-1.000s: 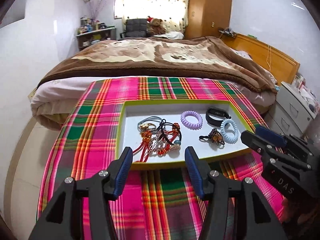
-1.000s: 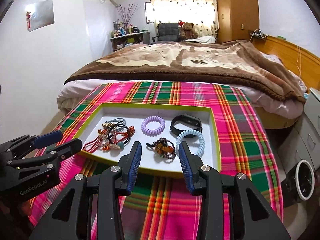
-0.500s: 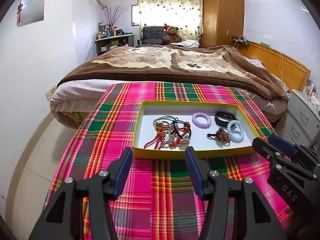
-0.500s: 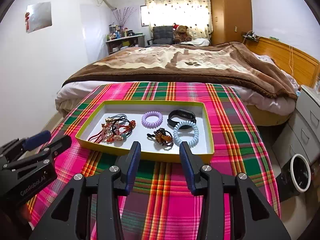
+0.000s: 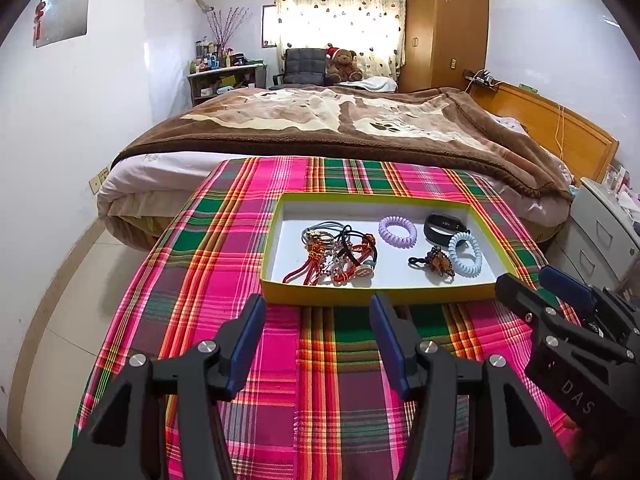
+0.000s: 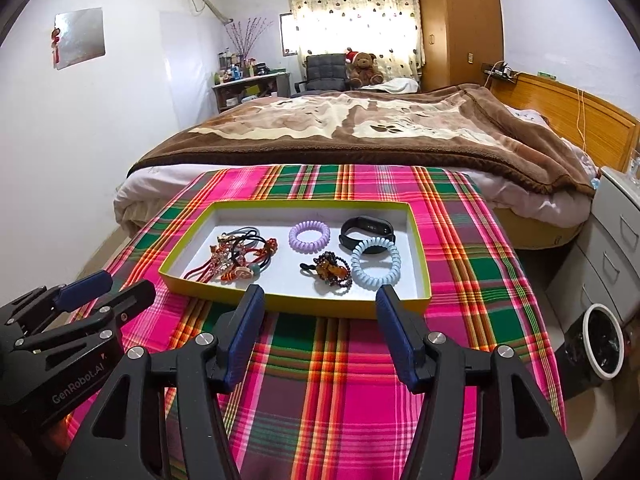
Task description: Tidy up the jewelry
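A yellow-rimmed white tray (image 5: 372, 294) (image 6: 288, 307) lies on a plaid cloth. In it are a tangle of red and black cords and bracelets (image 5: 340, 254) (image 6: 240, 256), a purple coil band (image 5: 397, 232) (image 6: 309, 236), a black fitness band (image 5: 444, 226) (image 6: 366, 230), a pale blue coil band (image 5: 464, 254) (image 6: 376, 264) and a brown beaded bracelet (image 5: 438, 262) (image 6: 332, 270). My left gripper (image 5: 318, 322) is open and empty, short of the tray's near edge. My right gripper (image 6: 320, 312) is open and empty at the near edge.
The plaid cloth (image 5: 320, 380) covers a small table at the foot of a bed with a brown blanket (image 5: 340, 120). A white drawer unit (image 6: 616, 240) and a bin (image 6: 604, 344) stand at the right. Each gripper shows at the edge of the other's view.
Both grippers have pulled back and risen from the tray, so it looks smaller and farther. My right gripper's fingers have opened wider. The items in the tray have not moved.
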A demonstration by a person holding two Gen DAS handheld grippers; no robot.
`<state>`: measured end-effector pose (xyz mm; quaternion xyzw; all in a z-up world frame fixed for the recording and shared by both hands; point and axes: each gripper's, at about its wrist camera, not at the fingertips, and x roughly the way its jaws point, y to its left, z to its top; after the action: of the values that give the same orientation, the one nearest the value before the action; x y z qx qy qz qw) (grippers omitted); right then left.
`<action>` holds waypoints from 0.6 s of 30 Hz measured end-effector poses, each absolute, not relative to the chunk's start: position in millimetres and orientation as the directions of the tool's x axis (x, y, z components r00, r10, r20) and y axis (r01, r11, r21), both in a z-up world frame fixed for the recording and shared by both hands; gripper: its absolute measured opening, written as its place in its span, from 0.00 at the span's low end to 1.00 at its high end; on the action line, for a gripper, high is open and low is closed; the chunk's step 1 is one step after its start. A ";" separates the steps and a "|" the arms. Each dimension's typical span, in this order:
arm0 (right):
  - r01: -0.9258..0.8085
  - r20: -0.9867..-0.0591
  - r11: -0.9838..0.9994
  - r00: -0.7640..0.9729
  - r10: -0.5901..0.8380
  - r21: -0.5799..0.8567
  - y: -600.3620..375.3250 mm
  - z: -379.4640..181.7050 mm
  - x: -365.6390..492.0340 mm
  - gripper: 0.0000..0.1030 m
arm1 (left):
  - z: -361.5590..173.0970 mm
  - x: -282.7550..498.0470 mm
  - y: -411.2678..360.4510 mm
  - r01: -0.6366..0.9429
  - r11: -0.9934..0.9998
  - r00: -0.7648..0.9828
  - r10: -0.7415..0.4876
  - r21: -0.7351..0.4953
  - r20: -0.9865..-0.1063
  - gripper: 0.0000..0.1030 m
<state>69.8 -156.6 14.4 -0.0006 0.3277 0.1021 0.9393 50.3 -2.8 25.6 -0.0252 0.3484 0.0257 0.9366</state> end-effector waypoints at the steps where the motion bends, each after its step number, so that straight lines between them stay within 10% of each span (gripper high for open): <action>1: -0.191 -0.616 0.979 0.764 0.191 0.067 -156.9 14.2 69.6 0.56 | 25.8 50.2 -2.6 -0.066 0.997 0.756 0.031 -0.030 -0.654 0.55; 18: -0.184 -0.623 0.981 0.760 0.185 0.067 -156.9 13.9 67.0 0.56 | 26.3 47.0 -1.8 -0.063 0.997 0.753 0.018 -0.045 -0.657 0.55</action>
<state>67.0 -156.9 13.9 0.0008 0.3319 0.0986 0.9381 47.0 -1.8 26.3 -0.0324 0.3505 0.0217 0.9358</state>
